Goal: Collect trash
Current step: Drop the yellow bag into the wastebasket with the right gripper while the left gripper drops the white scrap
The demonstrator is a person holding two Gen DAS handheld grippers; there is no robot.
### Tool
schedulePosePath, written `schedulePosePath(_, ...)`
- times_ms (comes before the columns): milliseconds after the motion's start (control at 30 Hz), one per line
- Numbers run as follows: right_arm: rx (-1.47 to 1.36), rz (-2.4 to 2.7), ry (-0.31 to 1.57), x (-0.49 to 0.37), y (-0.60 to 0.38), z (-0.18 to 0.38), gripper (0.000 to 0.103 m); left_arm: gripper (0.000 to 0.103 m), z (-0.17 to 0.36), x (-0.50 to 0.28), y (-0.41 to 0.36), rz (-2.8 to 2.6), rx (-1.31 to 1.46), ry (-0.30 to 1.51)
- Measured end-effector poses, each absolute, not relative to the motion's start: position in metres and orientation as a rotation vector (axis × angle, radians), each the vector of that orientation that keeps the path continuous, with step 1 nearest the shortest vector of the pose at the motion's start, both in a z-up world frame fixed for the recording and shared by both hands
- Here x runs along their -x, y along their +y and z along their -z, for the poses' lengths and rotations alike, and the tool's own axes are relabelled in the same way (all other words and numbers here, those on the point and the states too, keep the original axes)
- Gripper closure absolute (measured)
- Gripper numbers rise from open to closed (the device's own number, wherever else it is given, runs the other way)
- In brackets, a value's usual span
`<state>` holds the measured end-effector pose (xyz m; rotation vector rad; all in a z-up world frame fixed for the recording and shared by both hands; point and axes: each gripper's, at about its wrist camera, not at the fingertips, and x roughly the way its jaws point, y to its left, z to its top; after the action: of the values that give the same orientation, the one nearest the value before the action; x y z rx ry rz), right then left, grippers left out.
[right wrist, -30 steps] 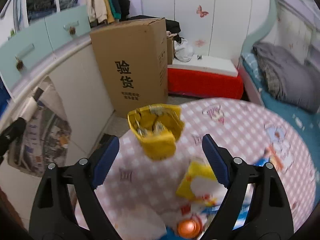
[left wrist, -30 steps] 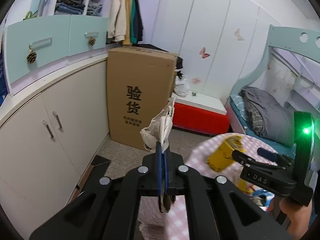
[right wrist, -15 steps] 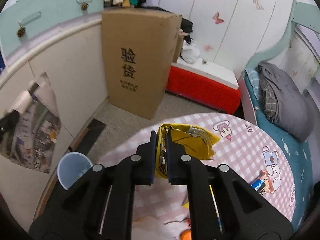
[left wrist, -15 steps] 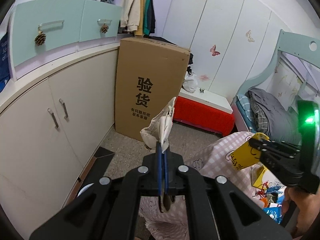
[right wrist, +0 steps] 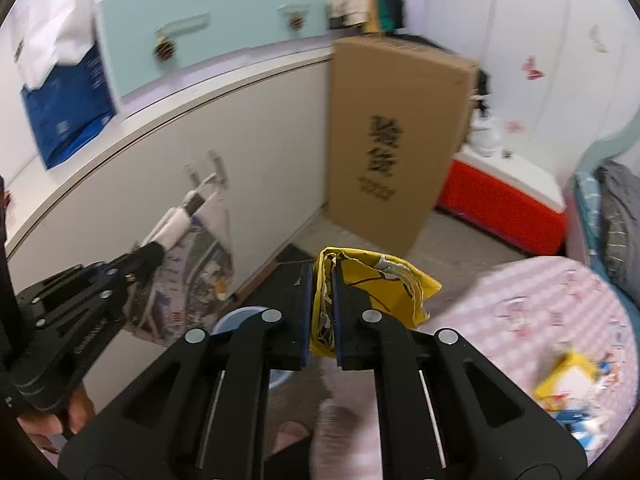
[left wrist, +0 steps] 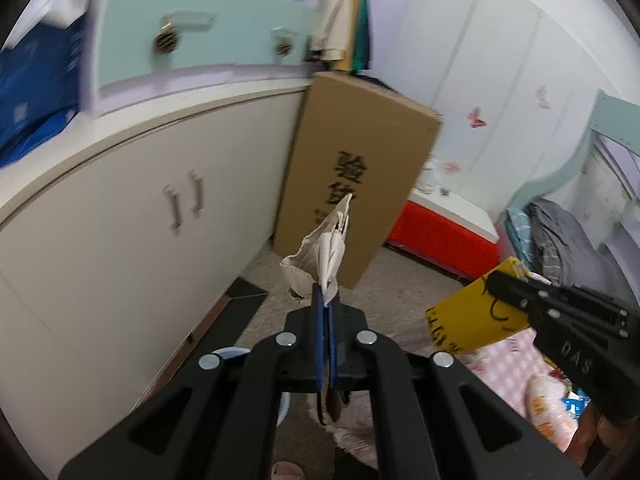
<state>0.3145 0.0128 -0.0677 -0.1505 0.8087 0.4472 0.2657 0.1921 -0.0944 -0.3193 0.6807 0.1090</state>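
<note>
My left gripper (left wrist: pixel 325 300) is shut on a crumpled whitish printed wrapper (left wrist: pixel 324 246) and holds it in the air over the floor. In the right wrist view that gripper (right wrist: pixel 154 252) and its wrapper (right wrist: pixel 188 276) hang at the left. My right gripper (right wrist: pixel 322 280) is shut on a crumpled yellow wrapper (right wrist: pixel 380 280), held beyond the left edge of the table. The left wrist view shows that yellow wrapper (left wrist: pixel 468 320) and the right gripper (left wrist: pixel 496 284) at the right. A light blue bin (right wrist: pixel 240 316) sits on the floor below, mostly hidden by the grippers.
A round table with a pink checked cloth (right wrist: pixel 560 308) carries more trash, among it a yellow packet (right wrist: pixel 568 376). A white cabinet (left wrist: pixel 120 240) runs along the left. A tall cardboard box (right wrist: pixel 396 132) and a red chest (right wrist: pixel 504 200) stand behind. A bed (left wrist: pixel 568 236) is at the right.
Both grippers swung left, away from the table and toward the cabinet, each keeping its wrapper. The right gripper closed on the yellow wrapper a second ago and lifted it off the table.
</note>
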Motion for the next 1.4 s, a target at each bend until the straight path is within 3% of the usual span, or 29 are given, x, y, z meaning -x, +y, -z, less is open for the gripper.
schedulePosePath(333,0.151,-0.578,0.917,-0.327,0.104,0.135,0.094,0.101,0.152,-0.256,0.267,-0.262,0.361,0.765)
schedulePosePath(433,0.166,-0.593,0.915,-0.332,0.124,0.155,0.076,0.101,0.170,-0.254,0.286,-0.309,0.370,0.792)
schedulePosePath(467,0.167,-0.597,0.921,-0.334,0.129,0.163,0.060,0.101,0.178,-0.254,0.293,-0.322,0.379,0.807)
schedulePosePath(500,0.162,-0.595,0.927,-0.335,0.131,0.170,0.053,0.101,0.183,-0.255,0.297,-0.330,0.384,0.817)
schedulePosePath(867,0.135,-0.572,0.993,-0.341,0.122,0.200,0.051,0.101,0.216,-0.263,0.307,-0.338,0.391,0.883)
schedulePosePath(1400,0.021,-0.429,0.849,-0.329,0.075,0.168,0.042,0.101,0.209,-0.289,0.272,-0.280,0.330,0.895)
